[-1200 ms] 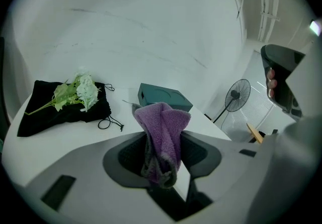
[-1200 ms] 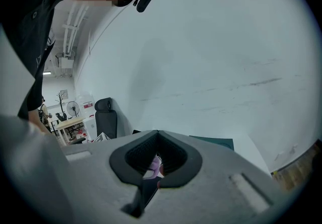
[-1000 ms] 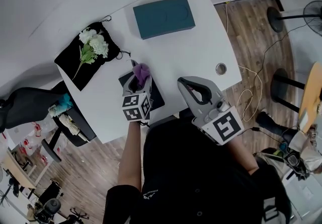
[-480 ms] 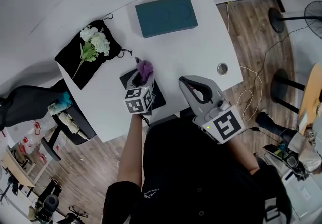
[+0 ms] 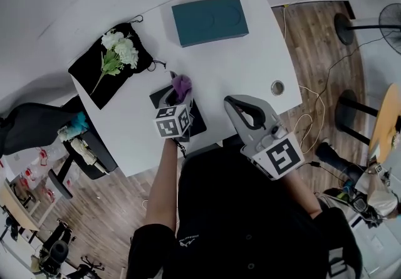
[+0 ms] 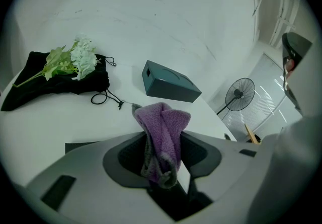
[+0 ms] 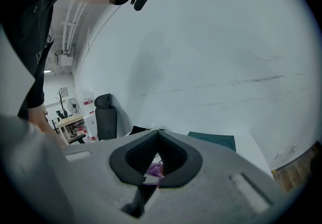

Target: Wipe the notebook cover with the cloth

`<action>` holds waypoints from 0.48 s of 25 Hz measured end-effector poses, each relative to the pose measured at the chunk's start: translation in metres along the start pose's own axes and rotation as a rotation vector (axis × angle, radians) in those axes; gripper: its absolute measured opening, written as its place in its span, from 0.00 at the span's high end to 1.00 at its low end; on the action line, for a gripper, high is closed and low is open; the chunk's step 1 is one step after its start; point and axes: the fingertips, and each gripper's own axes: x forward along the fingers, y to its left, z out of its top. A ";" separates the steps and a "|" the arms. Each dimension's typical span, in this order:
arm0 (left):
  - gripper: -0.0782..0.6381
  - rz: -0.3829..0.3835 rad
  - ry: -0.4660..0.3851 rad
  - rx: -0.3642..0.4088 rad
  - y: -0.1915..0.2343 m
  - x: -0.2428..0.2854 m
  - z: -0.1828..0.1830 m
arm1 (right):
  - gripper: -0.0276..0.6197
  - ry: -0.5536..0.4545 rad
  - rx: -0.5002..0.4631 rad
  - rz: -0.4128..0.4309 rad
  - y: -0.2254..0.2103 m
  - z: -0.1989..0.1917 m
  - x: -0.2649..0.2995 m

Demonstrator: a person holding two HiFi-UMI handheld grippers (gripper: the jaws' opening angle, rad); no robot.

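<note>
In the head view a dark notebook lies near the front edge of the white table. My left gripper is over it, shut on a purple cloth. In the left gripper view the cloth is bunched upright between the jaws, and a dark strip of the notebook shows below left. My right gripper hovers just right of the notebook, shut and holding nothing. Through the small gap below its jaw tips, the right gripper view shows a bit of purple cloth.
A teal box lies at the table's far side. A black bag with white flowers is at the left. A round cable hole sits near the right edge. A black chair, a fan and floor cables surround the table.
My left gripper has shifted a little right and away from me over the notebook, carrying the cloth. The right gripper has stayed put.
</note>
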 end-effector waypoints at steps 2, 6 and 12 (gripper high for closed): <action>0.64 -0.001 0.000 0.000 0.000 0.000 0.000 | 0.95 0.010 -0.006 -0.001 0.000 -0.002 0.000; 0.64 0.008 -0.005 -0.001 0.002 -0.003 0.000 | 0.95 0.016 -0.016 0.005 0.002 -0.003 0.000; 0.64 0.019 -0.012 -0.007 0.010 -0.008 0.000 | 0.95 0.017 -0.022 0.006 0.004 -0.003 0.000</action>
